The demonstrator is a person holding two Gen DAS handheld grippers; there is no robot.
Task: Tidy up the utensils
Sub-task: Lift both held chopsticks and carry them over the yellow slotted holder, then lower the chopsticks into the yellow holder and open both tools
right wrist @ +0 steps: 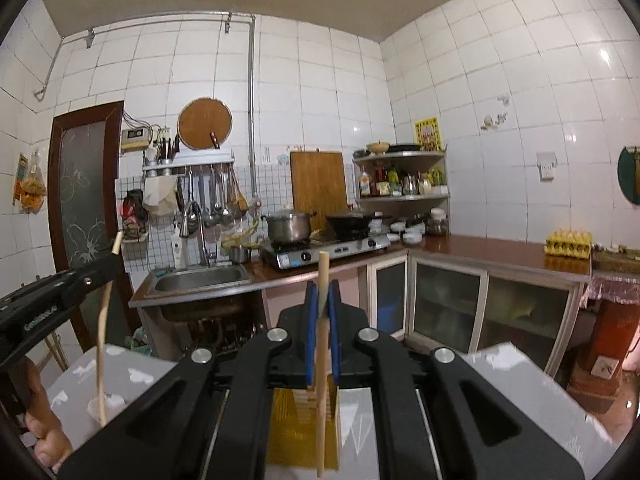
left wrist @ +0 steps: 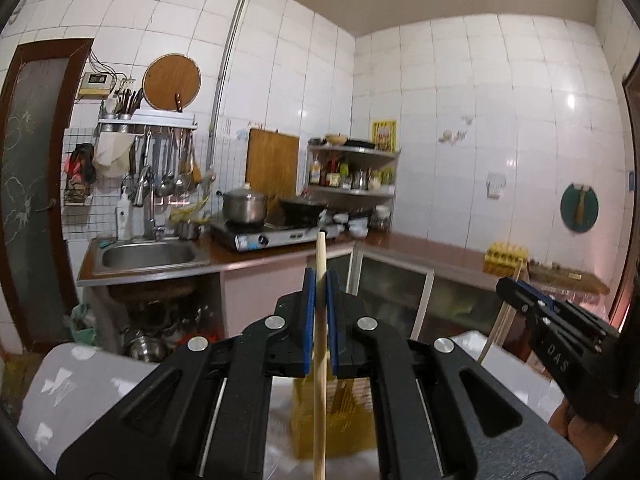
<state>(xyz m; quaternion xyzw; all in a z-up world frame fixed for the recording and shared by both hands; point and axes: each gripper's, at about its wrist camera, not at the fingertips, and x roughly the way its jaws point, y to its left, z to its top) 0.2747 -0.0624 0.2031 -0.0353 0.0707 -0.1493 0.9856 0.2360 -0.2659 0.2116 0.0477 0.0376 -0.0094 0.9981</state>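
Observation:
My left gripper [left wrist: 320,280] is shut on a pale wooden chopstick [left wrist: 319,360] that stands upright between its blue pads. My right gripper [right wrist: 321,292] is shut on a second wooden chopstick [right wrist: 322,360], also nearly upright. Both are held above a yellow slotted utensil holder [left wrist: 332,424], which also shows in the right wrist view [right wrist: 296,428], on a grey-white table. The right gripper [left wrist: 516,288] shows at the right of the left wrist view. The left gripper [right wrist: 108,258] shows at the left of the right wrist view with its chopstick [right wrist: 103,340].
The grey-white table [right wrist: 540,392] lies below both grippers. Beyond stand a counter with a sink [left wrist: 148,256], a gas stove [left wrist: 272,236] with a pot and a wok, a corner shelf [left wrist: 352,176] and a yellow egg tray [right wrist: 568,242].

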